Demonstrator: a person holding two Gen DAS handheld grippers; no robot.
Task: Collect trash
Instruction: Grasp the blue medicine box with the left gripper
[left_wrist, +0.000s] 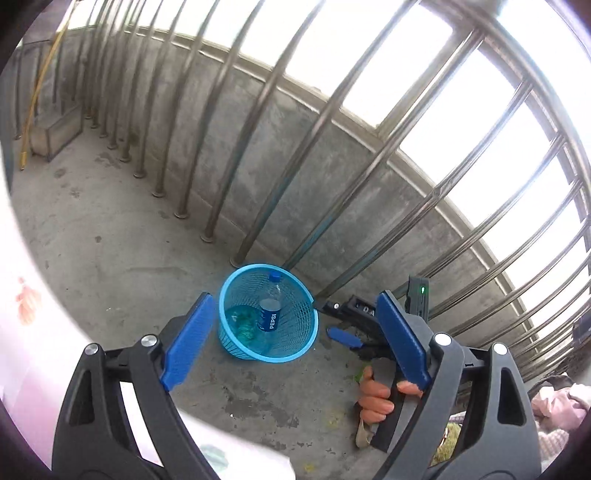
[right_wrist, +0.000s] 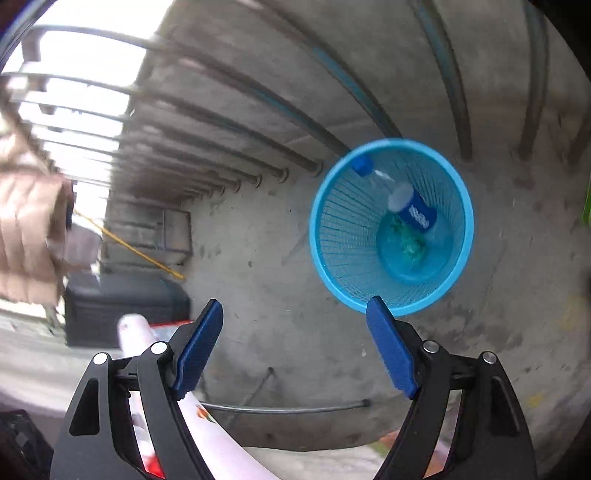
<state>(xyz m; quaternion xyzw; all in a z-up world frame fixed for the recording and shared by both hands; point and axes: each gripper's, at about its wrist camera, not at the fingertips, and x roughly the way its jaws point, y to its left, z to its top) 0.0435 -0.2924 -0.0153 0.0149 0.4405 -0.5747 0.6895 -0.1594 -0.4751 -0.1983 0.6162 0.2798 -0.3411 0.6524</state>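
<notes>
Ahead of both tongs: a blue mesh basket stands on the concrete floor, close to the foot of the wall.
Trash: a Pepsi bottle leans inside the basket, cap up against the rim; green crumpled scraps lie on its bottom.
Left tongs: blue pads wide apart, nothing between them, basket seen through the gap.
Right tongs: pads wide apart, empty; in the left view a hand grips their handle, right of the left tongs.
Beyond the basket: concrete wall and steel railing bars block the way past it.
Far left of left tongs: a metal box and a yellow pole in the corner.
Below right tongs: a thin grey cable on the floor.
Open room: bare floor between tongs and basket; basket mouth unobstructed.
</notes>
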